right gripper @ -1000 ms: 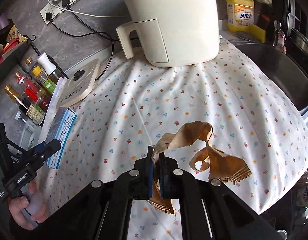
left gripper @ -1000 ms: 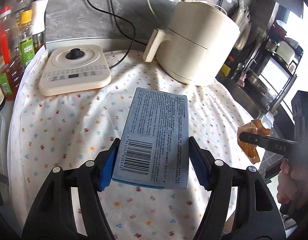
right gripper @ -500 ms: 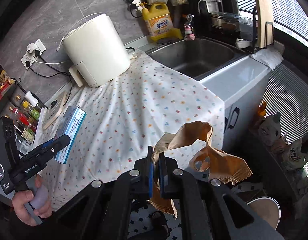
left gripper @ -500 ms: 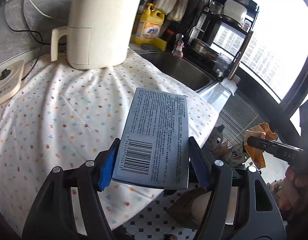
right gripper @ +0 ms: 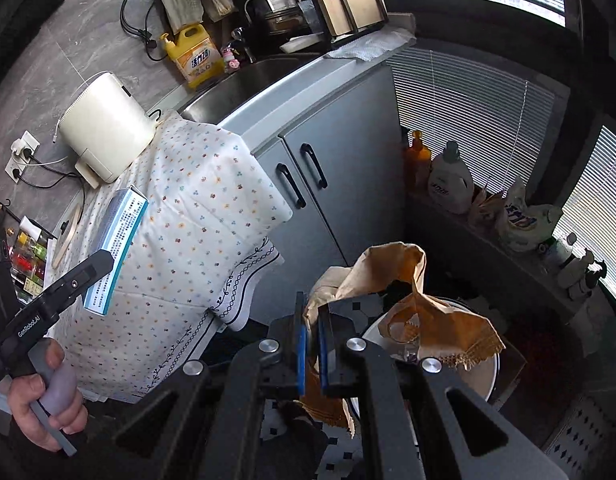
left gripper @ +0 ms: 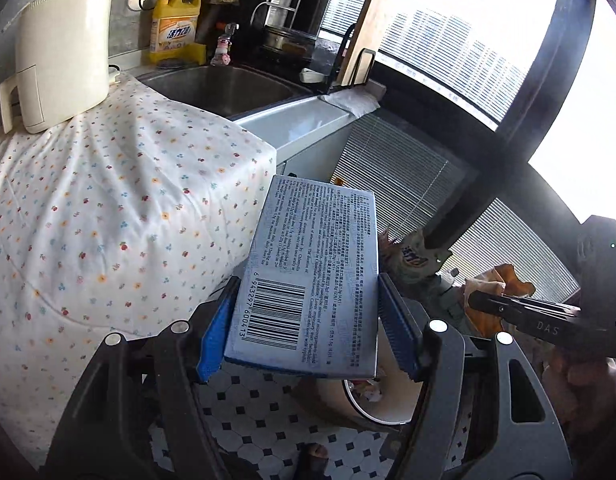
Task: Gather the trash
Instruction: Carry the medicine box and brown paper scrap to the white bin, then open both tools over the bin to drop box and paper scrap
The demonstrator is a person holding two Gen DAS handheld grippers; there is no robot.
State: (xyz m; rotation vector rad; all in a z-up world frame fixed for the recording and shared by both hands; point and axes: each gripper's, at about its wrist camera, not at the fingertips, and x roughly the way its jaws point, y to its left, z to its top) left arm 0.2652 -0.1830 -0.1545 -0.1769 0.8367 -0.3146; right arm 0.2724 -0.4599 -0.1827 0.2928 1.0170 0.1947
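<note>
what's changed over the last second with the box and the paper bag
Both grippers swung away from the cloth-covered counter toward the floor: the crumpled paper bag now hangs over the white bin, and the blue box is past the counter's edge. Nothing was let go; both grips are unchanged.

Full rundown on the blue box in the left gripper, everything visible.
The blue box is a flat cardboard carton, pale blue with small printed text and a barcode near its lower end. It looks intact and closed. The left gripper clamps its long edges between blue-padded jaws, its far end pointing away, held in the air beside the cloth-covered counter.
</note>
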